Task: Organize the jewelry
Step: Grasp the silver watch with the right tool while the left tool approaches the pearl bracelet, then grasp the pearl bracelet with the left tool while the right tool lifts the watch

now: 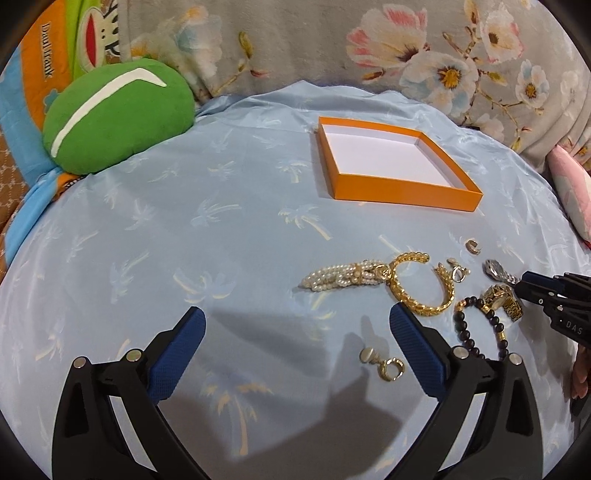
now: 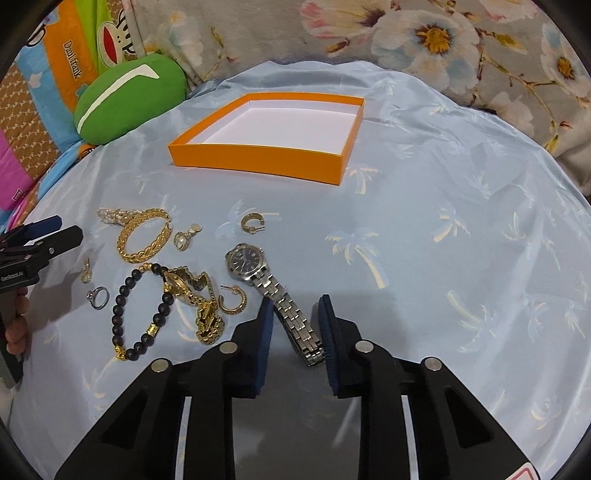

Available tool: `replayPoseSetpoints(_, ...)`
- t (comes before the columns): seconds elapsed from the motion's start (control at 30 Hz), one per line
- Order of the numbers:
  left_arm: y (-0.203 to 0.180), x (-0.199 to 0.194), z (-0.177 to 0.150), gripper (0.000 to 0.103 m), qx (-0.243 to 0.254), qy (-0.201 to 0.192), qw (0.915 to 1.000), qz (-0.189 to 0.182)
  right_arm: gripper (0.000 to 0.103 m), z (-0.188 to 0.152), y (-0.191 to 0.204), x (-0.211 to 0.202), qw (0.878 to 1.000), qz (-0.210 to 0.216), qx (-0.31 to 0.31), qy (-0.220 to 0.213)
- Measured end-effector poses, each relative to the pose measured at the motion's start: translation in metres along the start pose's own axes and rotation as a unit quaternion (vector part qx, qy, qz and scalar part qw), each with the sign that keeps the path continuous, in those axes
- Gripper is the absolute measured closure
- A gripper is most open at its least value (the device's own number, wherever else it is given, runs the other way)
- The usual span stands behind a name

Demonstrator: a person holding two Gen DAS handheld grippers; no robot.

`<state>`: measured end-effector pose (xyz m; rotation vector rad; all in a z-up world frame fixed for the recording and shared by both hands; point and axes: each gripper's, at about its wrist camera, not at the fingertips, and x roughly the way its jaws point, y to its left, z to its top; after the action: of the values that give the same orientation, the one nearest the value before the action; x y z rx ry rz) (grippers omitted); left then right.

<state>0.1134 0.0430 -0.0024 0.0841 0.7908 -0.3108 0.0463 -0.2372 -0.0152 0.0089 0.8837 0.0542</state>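
A pale blue cloth (image 2: 443, 192) printed with palm trees covers the surface, with a green plush cushion (image 2: 129, 103) and a floral blanket (image 2: 424, 33) at its far edge. The shallow orange box (image 2: 258, 158) with a white floor sits well beyond the jewelry, nothing inside it. The pieces lie scattered in a loose cluster: a pearl bracelet (image 1: 343, 277) touching a gold braided bangle (image 2: 144, 236), a dark bead bracelet (image 2: 144, 317) tangled with a gold watch (image 2: 195, 299), two gold hoop earrings (image 2: 253, 223), a small silver ring (image 2: 99, 296) and drop earrings (image 1: 384, 363). The right gripper (image 2: 295, 328) has its fingers partly apart, straddling the band of the silver watch (image 2: 247, 260), not clamped on it. The left gripper (image 1: 297, 332) hangs wide open over bare cloth, its right finger just beside the bangle, holding nothing.
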Motion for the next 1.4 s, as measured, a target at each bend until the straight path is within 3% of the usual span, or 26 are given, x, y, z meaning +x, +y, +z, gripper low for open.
replayPoseSetpoints(0.03, -0.001, 0.002, 0.003, 0.005, 0.004, -0.001, 1.0, 0.001, 0.093, -0.001, 0.0, -0.001, 1.0, -0.005, 0.006, -0.001)
replayPoseSetpoints(0.13, -0.007, 0.013, 0.011, 0.005, 0.028, 0.001, 0.9996, -0.007, 0.093, -0.005, -0.005, -0.006, 0.999, -0.032, 0.032, -0.005)
replayPoseSetpoints(0.4, -0.017, 0.038, 0.029, 0.008, 0.075, 0.024, 0.9961, -0.042, 0.093, -0.013, -0.014, -0.01, 0.998, -0.021, 0.067, -0.005)
replayPoseSetpoints(0.53, -0.015, 0.047, 0.029, 0.029, 0.086, 0.051, 0.9927, -0.068, 0.093, -0.014, -0.015, -0.01, 0.997, -0.015, 0.073, -0.006)
replayPoseSetpoints(0.7, -0.025, 0.044, 0.024, 0.047, 0.118, 0.045, 0.99, -0.063, 0.093, -0.014, -0.016, -0.01, 0.997, -0.017, 0.073, -0.006)
replayPoseSetpoints(0.87, -0.019, 0.039, 0.022, 0.084, 0.092, 0.04, 0.9931, -0.06, 0.093, -0.014, -0.014, -0.01, 0.997, -0.022, 0.071, -0.006)
replayPoseSetpoints(0.93, -0.018, 0.037, 0.02, 0.09, 0.084, 0.041, 0.9937, -0.063, 0.093, -0.013, -0.014, -0.01, 0.997, -0.025, 0.07, -0.005)
replayPoseSetpoints(1.4, -0.026, 0.005, 0.009, 0.091, 0.038, 0.013, 0.9977, -0.054, 0.092, -0.012, -0.008, -0.02, 0.995, -0.026, 0.096, -0.033)
